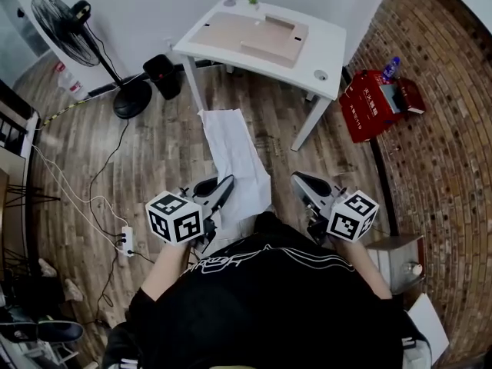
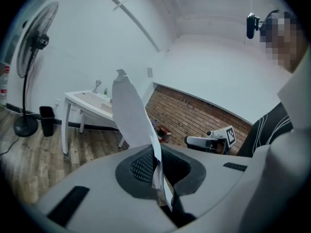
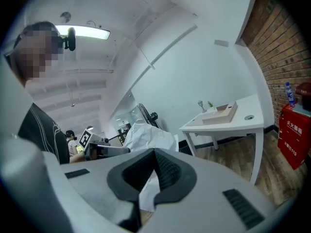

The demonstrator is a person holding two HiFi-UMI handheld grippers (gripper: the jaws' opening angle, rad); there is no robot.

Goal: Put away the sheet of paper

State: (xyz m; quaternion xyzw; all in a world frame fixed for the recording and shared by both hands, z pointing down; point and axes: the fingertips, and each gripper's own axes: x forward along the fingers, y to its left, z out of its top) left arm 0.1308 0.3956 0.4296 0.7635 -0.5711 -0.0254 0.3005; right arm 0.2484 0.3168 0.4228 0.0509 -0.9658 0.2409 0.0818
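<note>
- Pinching the near end of the paper (image 1: 237, 156) in the fully closed left gripper (image 1: 225, 183), sheet drooping above the floor (image 1: 154, 152) toward the counter (image 1: 327, 48).
- Holding the right gripper (image 1: 298, 179) closed on nothing, just beside the paper's edge.
- Likely calling for a steady, level carry, guarding against slipping or creasing, and easing the free end down first.
</note>
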